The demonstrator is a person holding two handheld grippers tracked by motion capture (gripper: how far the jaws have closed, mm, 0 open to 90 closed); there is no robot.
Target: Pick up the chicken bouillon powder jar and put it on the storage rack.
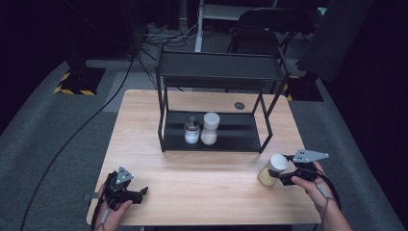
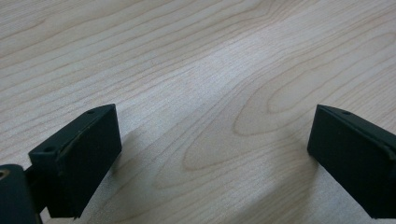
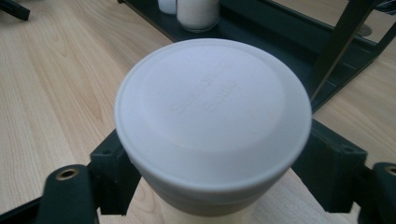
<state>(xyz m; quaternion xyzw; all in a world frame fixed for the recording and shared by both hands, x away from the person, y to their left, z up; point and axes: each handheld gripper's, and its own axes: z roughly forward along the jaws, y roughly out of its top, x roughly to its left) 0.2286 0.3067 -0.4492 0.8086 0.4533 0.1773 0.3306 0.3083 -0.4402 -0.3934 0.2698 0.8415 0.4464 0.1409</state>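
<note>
Where grey carpet and a dark room with cables and a chair surround it, the pale wood-grain surface [image 1: 144, 125] carries a black metal shelf rack [image 1: 216, 72] holding two clear jars of white powder [image 1: 202, 129]. Near the right edge stands a round jar [image 1: 273, 169] with a smooth white lid, the right gripper [image 1: 284, 175] fingers holding it just beneath. The left gripper [image 1: 137, 194] rests with fingers wide.

A rack [image 1: 214, 72] stands at the far middle of the desk [image 1: 202, 178]; two jars [image 1: 201, 129] sit side by side on its lower shelf. Near right stands a lidded jar [image 1: 272, 169] between the right tongs [image 1: 283, 175]. The left tongs [image 1: 139, 193] rest near left.
</note>
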